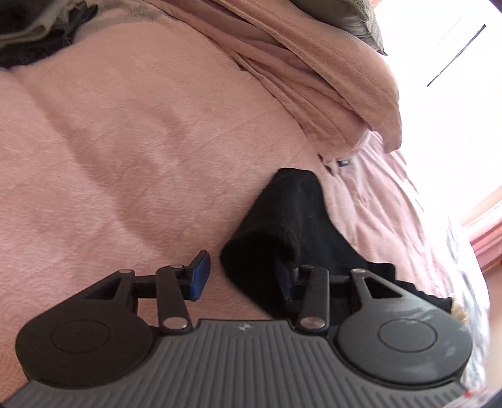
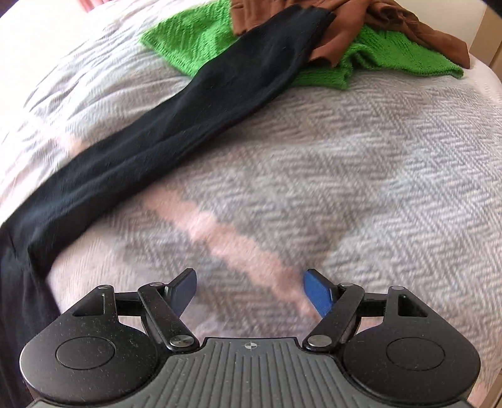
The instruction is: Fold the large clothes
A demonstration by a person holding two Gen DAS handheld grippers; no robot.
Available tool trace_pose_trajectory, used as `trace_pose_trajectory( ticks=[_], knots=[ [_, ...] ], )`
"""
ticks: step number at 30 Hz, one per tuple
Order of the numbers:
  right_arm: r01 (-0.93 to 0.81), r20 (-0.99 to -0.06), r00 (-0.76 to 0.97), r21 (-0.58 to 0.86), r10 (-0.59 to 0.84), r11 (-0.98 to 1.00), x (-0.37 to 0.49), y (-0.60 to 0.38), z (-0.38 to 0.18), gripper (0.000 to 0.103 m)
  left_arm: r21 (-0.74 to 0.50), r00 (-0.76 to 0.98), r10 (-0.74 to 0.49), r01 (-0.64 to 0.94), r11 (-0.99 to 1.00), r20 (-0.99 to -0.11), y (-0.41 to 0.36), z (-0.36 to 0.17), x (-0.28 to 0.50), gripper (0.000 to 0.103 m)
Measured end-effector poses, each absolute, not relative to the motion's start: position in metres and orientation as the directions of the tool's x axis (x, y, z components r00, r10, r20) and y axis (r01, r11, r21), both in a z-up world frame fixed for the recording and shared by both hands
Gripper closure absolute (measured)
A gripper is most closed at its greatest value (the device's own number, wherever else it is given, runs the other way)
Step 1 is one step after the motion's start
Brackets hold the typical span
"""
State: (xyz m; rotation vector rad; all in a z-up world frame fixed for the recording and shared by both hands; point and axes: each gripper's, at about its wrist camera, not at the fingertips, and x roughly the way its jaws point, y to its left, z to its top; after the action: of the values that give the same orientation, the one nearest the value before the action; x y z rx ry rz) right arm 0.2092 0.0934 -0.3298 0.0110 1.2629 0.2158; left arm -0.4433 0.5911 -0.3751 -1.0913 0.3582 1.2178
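Both tools hung over the bed with nothing in them. The left tool [image 1: 241,279] stood wide, its two blue pads well apart, above the pink blanket [image 1: 131,150]; a folded corner of the black garment [image 1: 282,219] lay just under its right-hand finger, near it but not gripped, so far as that view showed. Beyond it a heap of dusty-pink cloth [image 1: 329,72] was bunched toward the window.

The right tool [image 2: 251,292] was likewise spread wide over the grey herringbone bedspread [image 2: 360,175], its pads over bare cover. From there the black garment's long sleeve or leg, I could not tell which, [image 2: 175,125] ran slantwise away, its far end lying over a green knitted piece [image 2: 188,37] with a brown garment [image 2: 392,22] piled on that.

To my eye the folding of the black piece was only at the stage of laying out and taking hold: the long part was still stretched full length. The next move would call for the right tool to reach far along that strip and pinch its end clear of the green knit, while the left tool closed on the near corner.
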Motion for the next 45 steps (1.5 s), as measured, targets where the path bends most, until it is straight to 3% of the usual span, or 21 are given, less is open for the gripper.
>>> trace_pose_trajectory(
  ticks=[3,7,11,13,16,19,22,24,25,26,29,30,31,32,33,34,37,38,42,45],
  knots=[
    [-0.175,-0.945,0.284,0.112,0.159,0.978,0.194,0.107,-0.337,0.03,-0.369,0.315,0.547,-0.93,0.013,-0.775,0.595,-0.377,-0.434,0.103],
    [-0.21,-0.944,0.285,0.107,0.165,0.972,0.179,0.121,-0.334,0.03,-0.053,0.183,0.655,-0.976,0.213,-0.733,0.593,-0.341,-0.413,0.102],
    [-0.222,-0.94,0.29,0.115,0.178,0.968,0.177,0.135,-0.336,0.03,0.543,0.096,0.903,-0.771,0.334,-0.42,0.565,-0.284,-0.386,0.098],
    [-0.202,-0.939,0.287,0.135,0.19,0.97,0.174,0.135,-0.336,0.03,0.641,0.071,0.904,-0.682,0.352,-0.421,0.558,-0.286,-0.395,0.094],
    [-0.186,-0.943,0.27,0.149,0.196,0.971,0.175,0.139,-0.341,0.03,0.73,-0.109,0.849,-0.575,0.369,-0.516,0.558,-0.327,-0.426,0.093],
    [-0.198,-0.946,0.267,0.135,0.186,0.971,0.173,0.136,-0.341,0.03,0.663,-0.276,0.692,-0.645,0.381,-0.667,0.56,-0.36,-0.469,0.093],
    [-0.175,-0.95,0.274,0.107,0.153,0.979,0.168,0.125,-0.341,0.03,0.381,-0.173,0.564,-0.883,0.273,-0.807,0.568,-0.352,-0.505,0.09],
    [-0.142,-0.951,0.271,0.113,0.149,0.983,0.166,0.119,-0.342,0.03,0.175,-0.045,0.568,-0.969,0.176,-0.822,0.58,-0.339,-0.517,0.069],
    [-0.124,-0.952,0.268,0.12,0.149,0.985,0.164,0.117,-0.343,0.03,0.085,0.005,0.575,-0.988,0.129,-0.818,0.588,-0.335,-0.522,0.05],
    [-0.111,-0.952,0.264,0.127,0.153,0.986,0.161,0.114,-0.342,0.03,0.0,0.049,0.588,-0.997,0.083,-0.808,0.599,-0.333,-0.527,0.04],
    [-0.098,-0.95,0.262,0.148,0.169,0.984,0.153,0.111,-0.34,0.03,-0.08,0.052,0.59,-0.997,-0.022,-0.806,0.637,-0.342,-0.53,0.035],
    [-0.103,-0.948,0.267,0.152,0.175,0.983,0.151,0.112,-0.34,0.03,-0.083,0.036,0.572,-0.995,-0.056,-0.819,0.648,-0.349,-0.531,0.035],
    [-0.112,-0.947,0.269,0.152,0.178,0.982,0.15,0.112,-0.34,0.03,-0.092,0.031,0.551,-0.992,-0.083,-0.834,0.661,-0.358,-0.531,0.043],
    [-0.119,-0.947,0.268,0.147,0.175,0.982,0.147,0.113,-0.34,0.03,-0.103,0.035,0.527,-0.99,-0.1,-0.849,0.67,-0.367,-0.531,0.07],
    [-0.126,-0.949,0.267,0.139,0.169,0.982,0.145,0.114,-0.341,0.03,-0.09,0.025,0.509,-0.991,-0.103,-0.86,0.675,-0.375,-0.531,0.09],
    [-0.134,-0.949,0.27,0.134,0.166,0.982,0.143,0.115,-0.341,0.03,-0.046,-0.004,0.511,-0.995,-0.085,-0.859,0.676,-0.378,-0.527,0.098],
    [-0.196,-0.941,0.294,0.11,0.165,0.974,0.137,0.114,-0.335,0.03,0.146,-0.094,0.59,-0.989,0.041,-0.802,0.665,-0.38,-0.508,0.097],
    [-0.222,-0.937,0.308,0.096,0.163,0.97,0.133,0.112,-0.331,0.03,0.179,-0.123,0.604,-0.983,0.033,-0.787,0.661,-0.379,-0.509,0.092],
    [-0.336,-0.924,0.314,0.109,0.22,0.936,0.122,0.096,-0.318,0.03,0.225,-0.297,0.582,-0.955,-0.195,-0.757,0.645,-0.365,-0.541,0.089],
    [-0.423,-0.901,0.212,0.265,0.379,0.867,0.112,0.077,-0.316,0.03,0.168,-0.213,0.556,-0.977,-0.131,-0.803,0.607,-0.349,-0.55,0.091]
  ],
)
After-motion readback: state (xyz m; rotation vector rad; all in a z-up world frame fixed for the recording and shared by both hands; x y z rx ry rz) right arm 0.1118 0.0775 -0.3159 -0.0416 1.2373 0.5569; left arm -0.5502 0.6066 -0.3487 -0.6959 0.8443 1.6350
